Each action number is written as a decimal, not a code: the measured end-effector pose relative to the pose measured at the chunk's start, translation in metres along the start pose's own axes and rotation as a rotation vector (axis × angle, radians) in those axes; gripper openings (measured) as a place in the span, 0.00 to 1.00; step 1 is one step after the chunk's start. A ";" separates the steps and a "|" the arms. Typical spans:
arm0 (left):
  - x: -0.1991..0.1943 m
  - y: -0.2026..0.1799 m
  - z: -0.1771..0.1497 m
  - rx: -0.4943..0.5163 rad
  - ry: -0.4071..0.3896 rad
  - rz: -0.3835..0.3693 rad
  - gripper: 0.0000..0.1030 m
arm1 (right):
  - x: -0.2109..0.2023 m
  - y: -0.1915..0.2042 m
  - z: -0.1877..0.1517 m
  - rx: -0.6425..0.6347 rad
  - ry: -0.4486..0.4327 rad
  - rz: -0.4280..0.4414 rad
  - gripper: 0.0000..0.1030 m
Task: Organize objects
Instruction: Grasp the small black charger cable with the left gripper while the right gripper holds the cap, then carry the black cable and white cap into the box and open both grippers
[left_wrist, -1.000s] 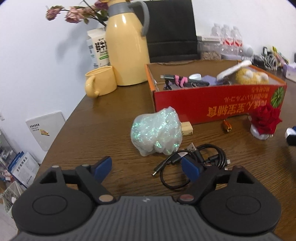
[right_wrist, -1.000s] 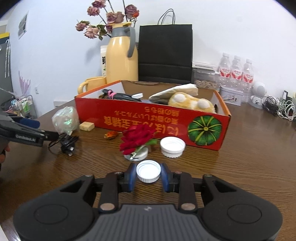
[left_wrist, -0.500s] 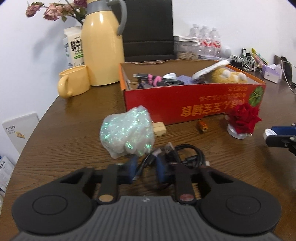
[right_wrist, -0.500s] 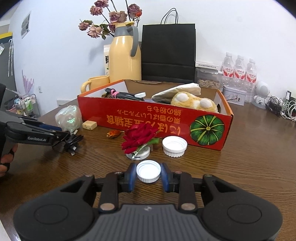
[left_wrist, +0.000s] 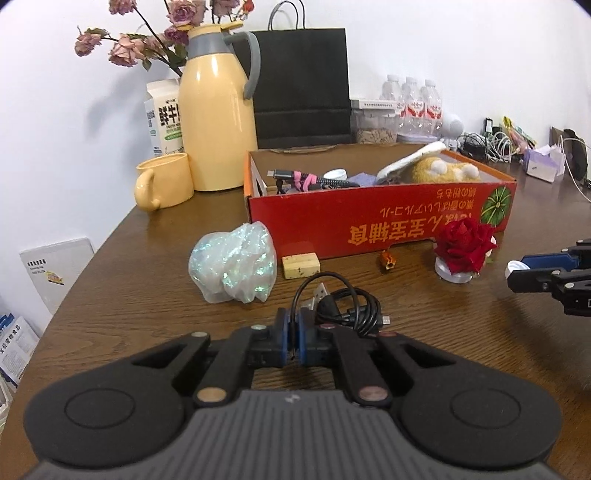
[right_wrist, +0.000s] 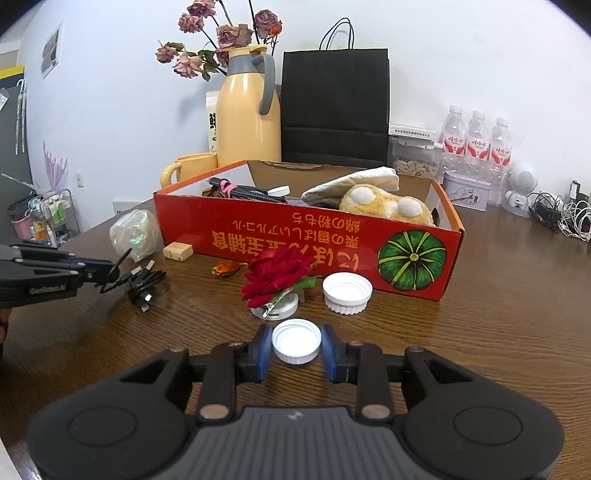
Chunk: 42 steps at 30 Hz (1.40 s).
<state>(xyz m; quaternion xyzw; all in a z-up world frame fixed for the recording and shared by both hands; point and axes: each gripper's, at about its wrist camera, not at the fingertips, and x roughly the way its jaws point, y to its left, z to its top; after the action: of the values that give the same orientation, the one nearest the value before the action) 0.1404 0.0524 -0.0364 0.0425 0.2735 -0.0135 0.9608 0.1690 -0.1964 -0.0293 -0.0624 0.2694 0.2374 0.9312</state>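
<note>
Black coiled cable (left_wrist: 343, 302) on table; white cap (right_wrist: 296, 340) upturned.

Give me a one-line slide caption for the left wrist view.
Left gripper shut on a loop of the black cable, beside the plastic bag and red box.

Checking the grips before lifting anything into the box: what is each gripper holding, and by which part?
The left gripper pinches one loop of the black cable. The right gripper holds the small white cap by its opposite sides.

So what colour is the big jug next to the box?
Pale yellow jug with a grey handle; clearest in the left wrist view.
</note>
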 end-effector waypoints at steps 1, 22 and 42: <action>-0.002 0.000 0.000 -0.003 -0.004 -0.001 0.06 | -0.001 0.000 0.000 0.000 -0.002 -0.001 0.26; -0.030 -0.013 0.052 -0.013 -0.172 -0.045 0.06 | -0.018 0.014 0.009 -0.019 -0.136 0.031 0.26; 0.058 -0.030 0.139 -0.103 -0.241 -0.042 0.06 | 0.047 0.007 0.116 -0.071 -0.280 -0.009 0.26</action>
<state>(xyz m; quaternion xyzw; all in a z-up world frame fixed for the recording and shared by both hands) 0.2615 0.0104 0.0488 -0.0147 0.1571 -0.0247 0.9872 0.2554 -0.1426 0.0437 -0.0629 0.1281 0.2491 0.9579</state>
